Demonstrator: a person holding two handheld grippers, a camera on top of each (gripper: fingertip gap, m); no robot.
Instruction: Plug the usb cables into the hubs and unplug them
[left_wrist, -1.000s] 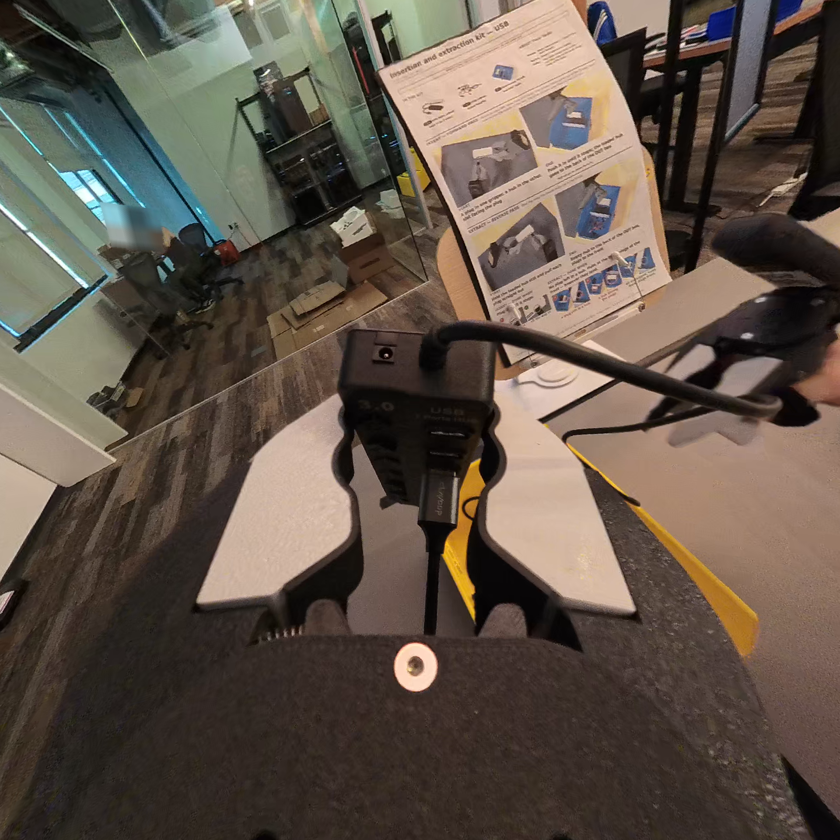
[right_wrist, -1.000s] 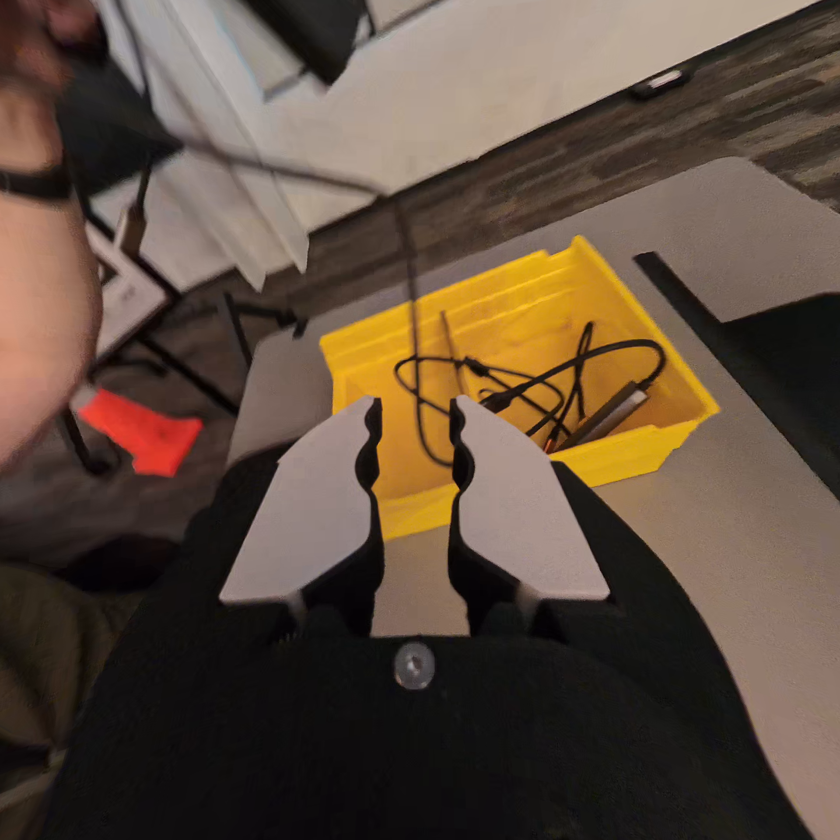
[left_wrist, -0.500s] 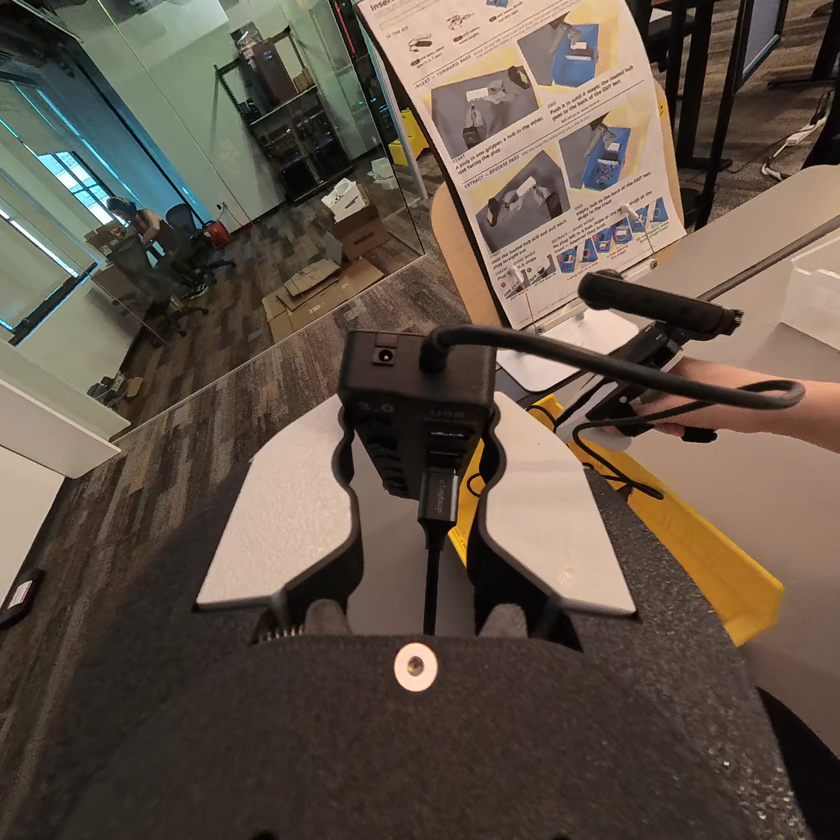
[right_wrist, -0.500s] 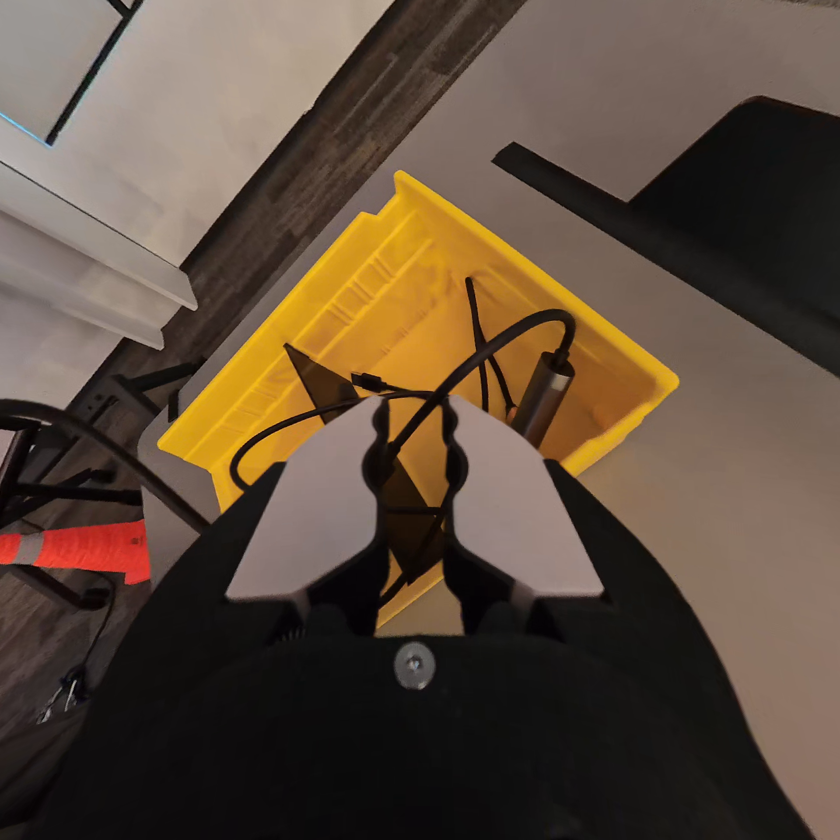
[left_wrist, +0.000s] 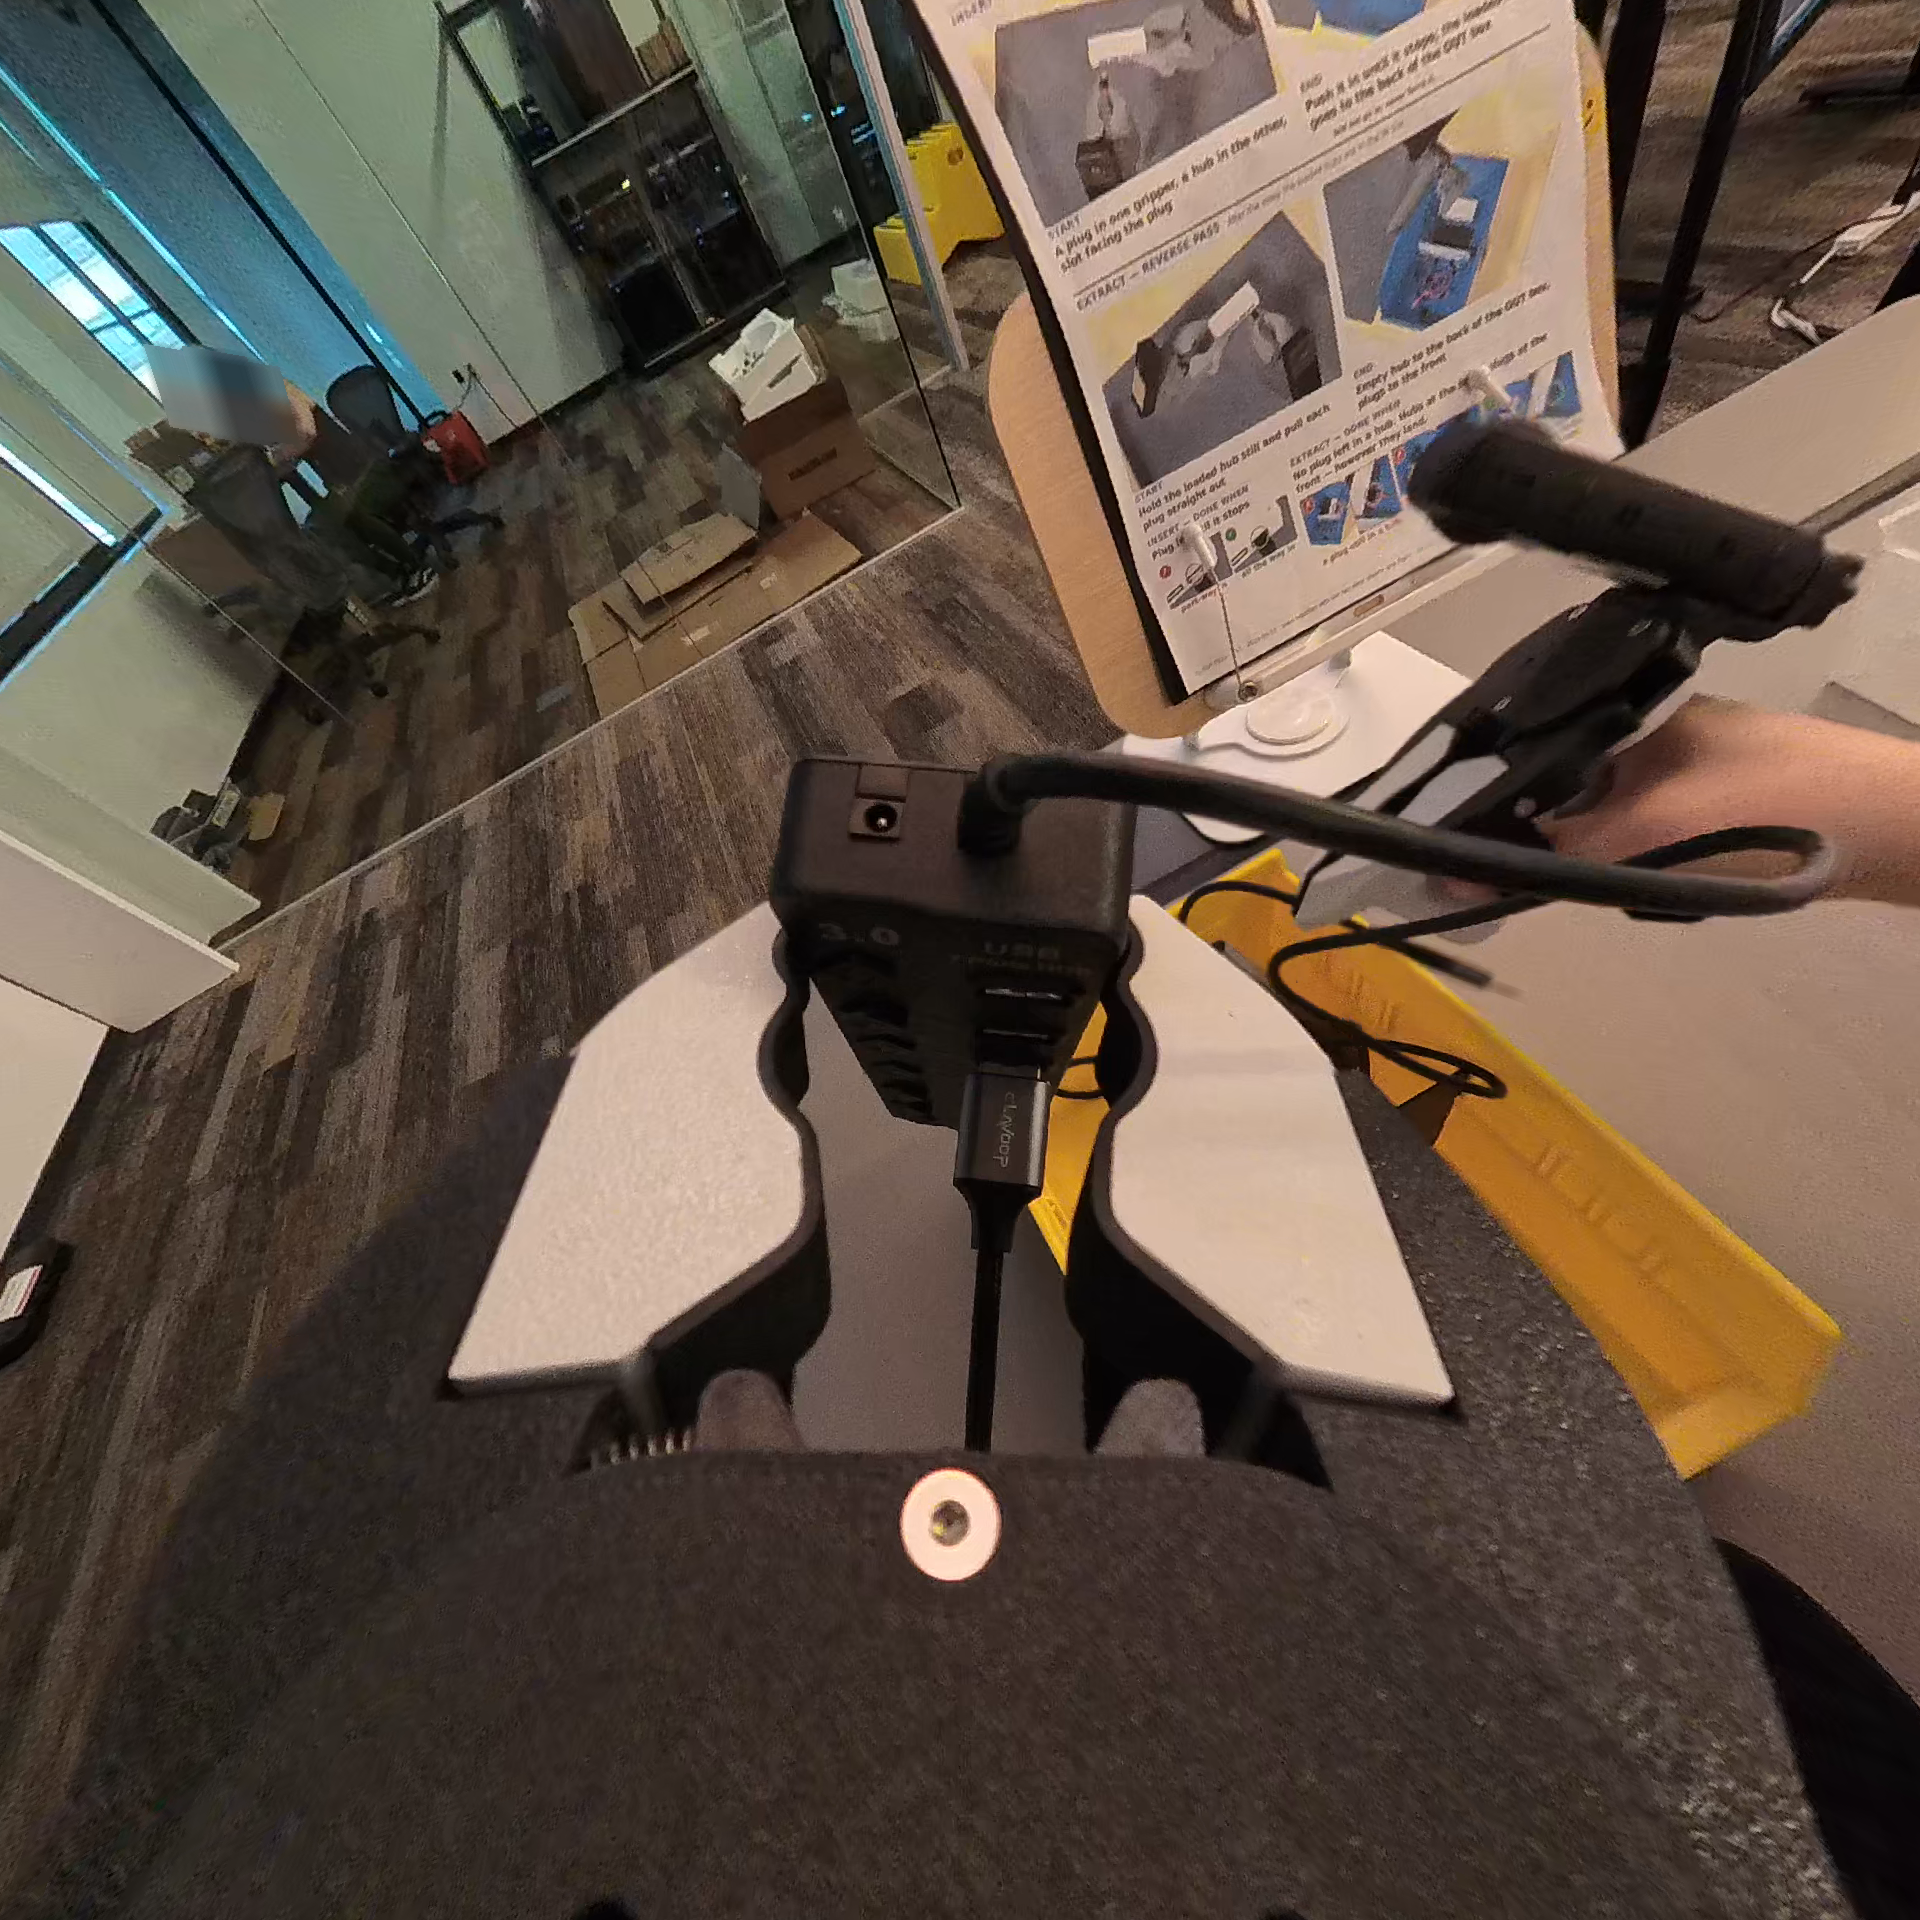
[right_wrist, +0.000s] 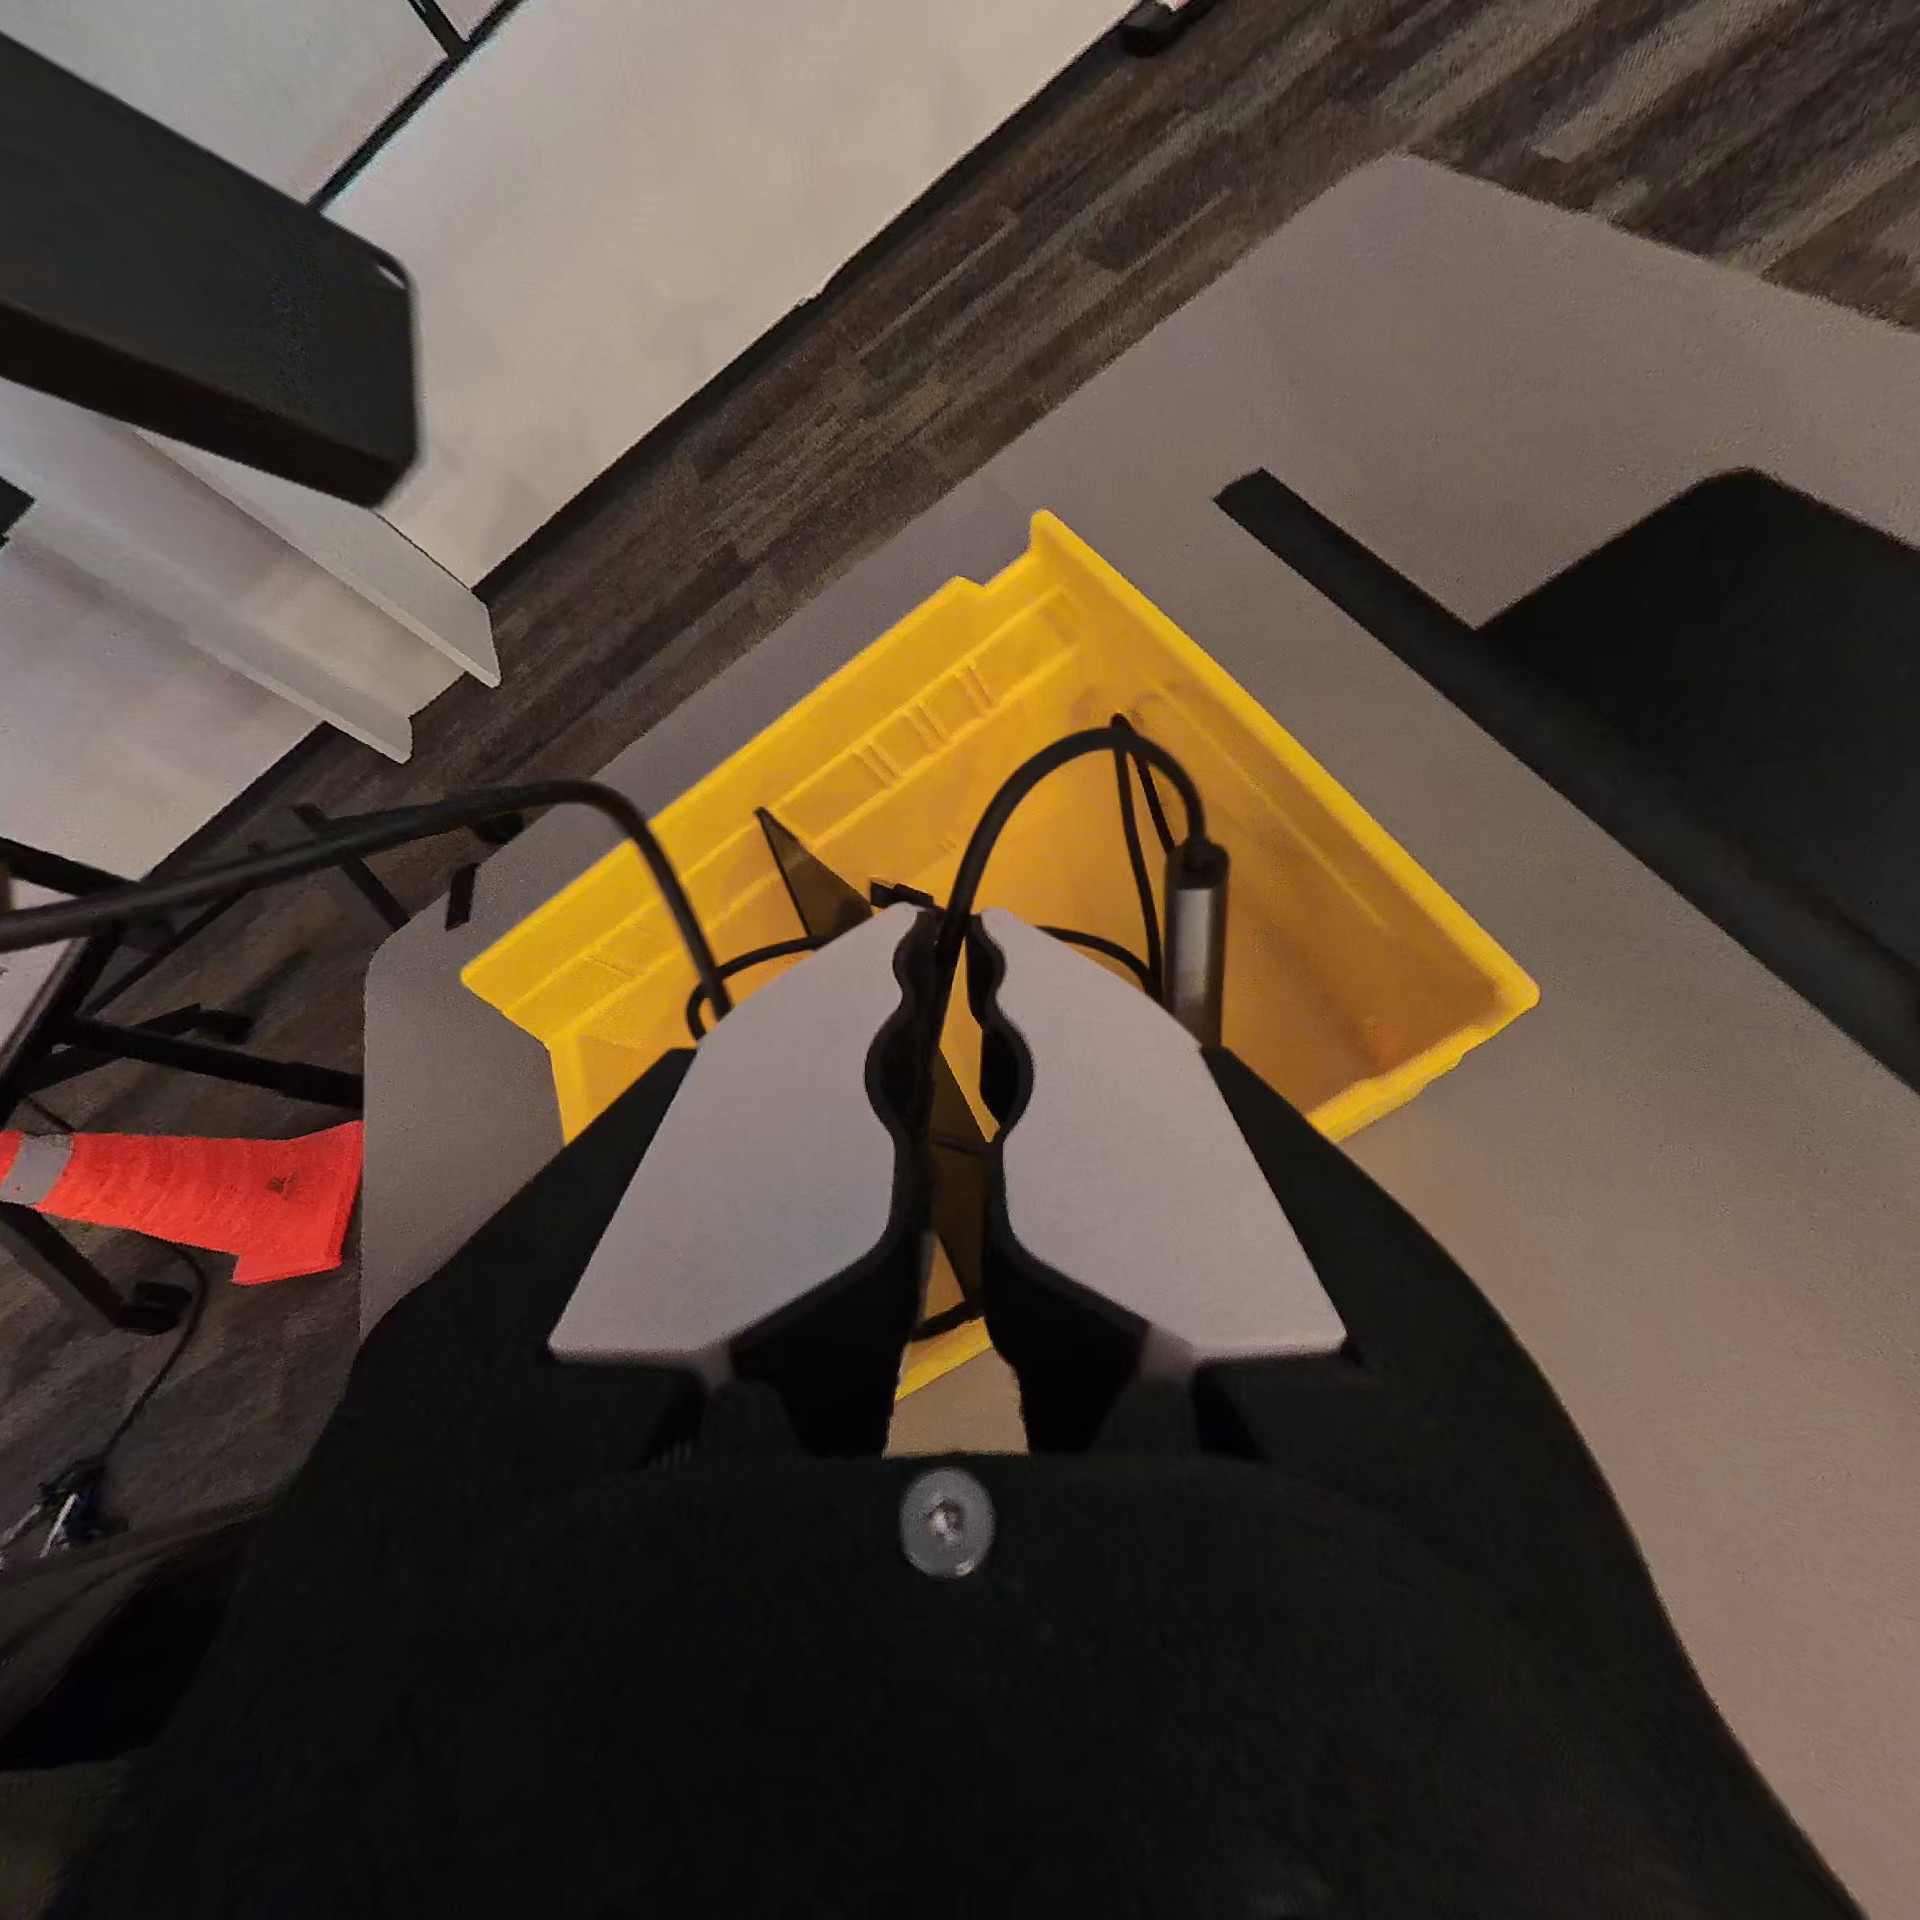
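My left gripper (left_wrist: 956, 935) is shut on a black USB hub (left_wrist: 951, 883) and holds it upright above the table's edge. A black USB plug (left_wrist: 1000, 1138) sits in one of the hub's ports, its cable running back between my fingers. The hub's own thick cable (left_wrist: 1351, 831) arcs to the right. My right gripper (right_wrist: 945, 925) is inside the yellow bin (right_wrist: 935, 707), its fingertips closed on a thin black cable (right_wrist: 997, 810) that loops up from them. This gripper also shows in the left wrist view (left_wrist: 1382, 862), over the bin (left_wrist: 1558, 1195).
A slim grey hub (right_wrist: 1195, 935) and more black cable lie in the bin, with a dark divider (right_wrist: 810, 873). An instruction sheet (left_wrist: 1299, 312) stands on a stand behind the bin. An orange cone (right_wrist: 187, 1184) lies on the floor beside the grey table (right_wrist: 1558, 1351). About 25 cm separates my left fingertips from my right.
My right gripper came down into the yellow bin and its fingers closed from apart onto the thin black cable. My left gripper kept hold of the hub and tilted a little.
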